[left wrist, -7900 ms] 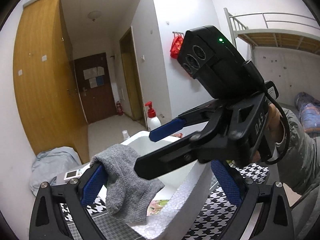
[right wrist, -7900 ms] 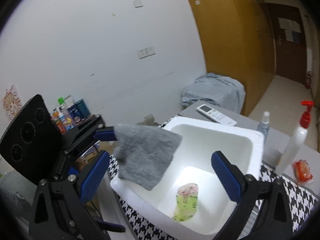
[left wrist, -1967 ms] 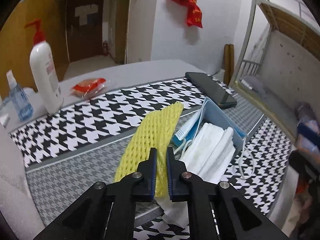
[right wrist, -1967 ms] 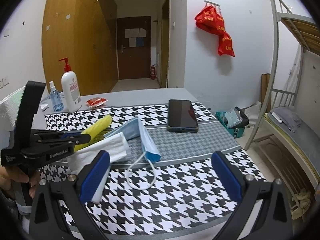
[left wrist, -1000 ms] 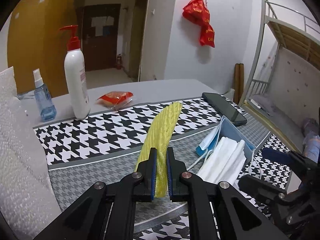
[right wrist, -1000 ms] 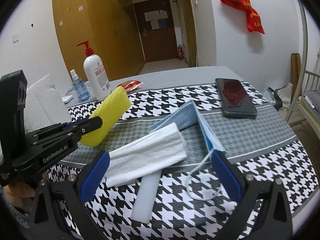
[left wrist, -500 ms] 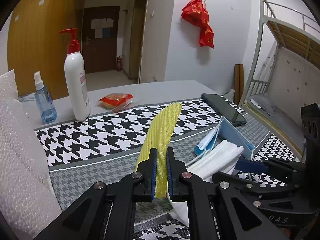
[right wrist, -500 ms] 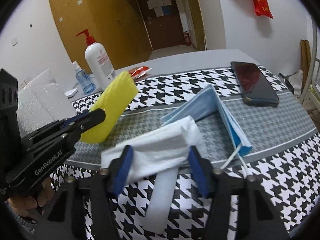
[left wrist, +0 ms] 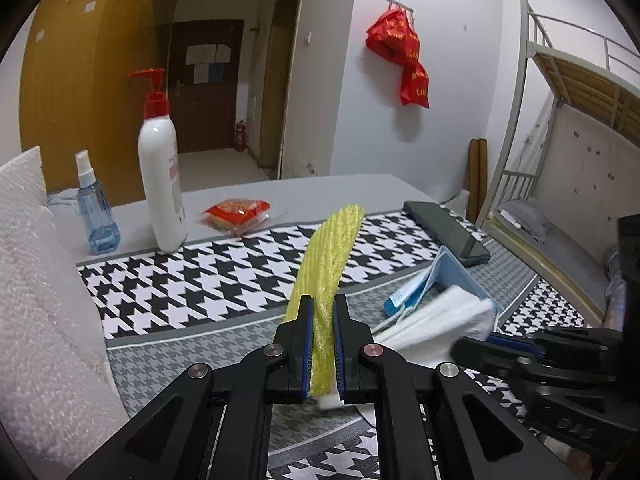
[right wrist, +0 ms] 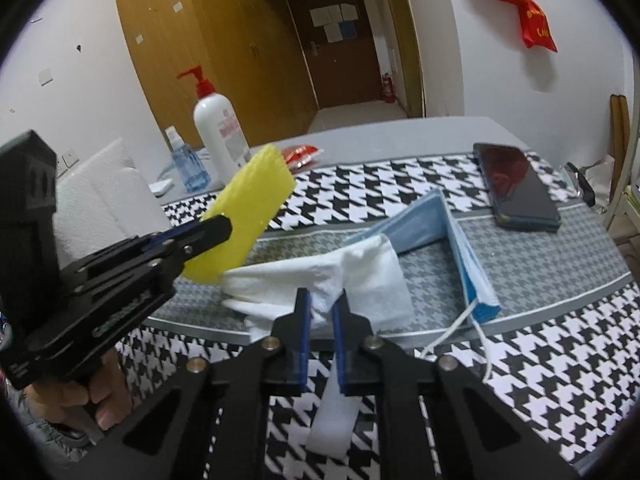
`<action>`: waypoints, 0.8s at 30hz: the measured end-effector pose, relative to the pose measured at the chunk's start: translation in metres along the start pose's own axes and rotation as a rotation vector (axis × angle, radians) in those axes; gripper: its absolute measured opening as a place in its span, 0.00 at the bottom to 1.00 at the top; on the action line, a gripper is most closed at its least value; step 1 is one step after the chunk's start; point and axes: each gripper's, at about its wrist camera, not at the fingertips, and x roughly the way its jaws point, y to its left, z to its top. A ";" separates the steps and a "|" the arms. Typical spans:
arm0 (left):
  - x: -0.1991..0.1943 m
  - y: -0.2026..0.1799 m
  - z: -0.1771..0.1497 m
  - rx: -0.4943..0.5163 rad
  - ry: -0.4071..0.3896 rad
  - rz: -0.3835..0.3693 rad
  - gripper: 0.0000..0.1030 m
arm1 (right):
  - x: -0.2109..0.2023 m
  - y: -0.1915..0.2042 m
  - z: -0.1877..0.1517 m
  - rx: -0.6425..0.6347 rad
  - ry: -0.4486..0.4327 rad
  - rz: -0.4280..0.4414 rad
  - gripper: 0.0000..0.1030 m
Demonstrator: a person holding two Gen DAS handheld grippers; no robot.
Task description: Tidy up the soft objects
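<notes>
The left gripper (left wrist: 321,344) fingers pinch a yellow ribbed foam net sleeve (left wrist: 328,256) lifted above the houndstooth-covered table (left wrist: 208,268), while the right gripper (right wrist: 321,334) fingers pinch a crumpled white tissue (right wrist: 360,276) just beside a folded blue face mask (right wrist: 456,236) lying there.

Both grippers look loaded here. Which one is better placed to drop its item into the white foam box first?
Left, probably. The left gripper is shut on the yellow foam net and held off the table, with the foam box on its side. The right gripper is shut on the white tissue, farther from the box.
</notes>
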 end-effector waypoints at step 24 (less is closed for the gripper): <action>-0.008 0.001 0.003 0.001 -0.032 0.010 0.09 | -0.121 0.000 -0.026 -0.004 -0.150 -0.055 0.13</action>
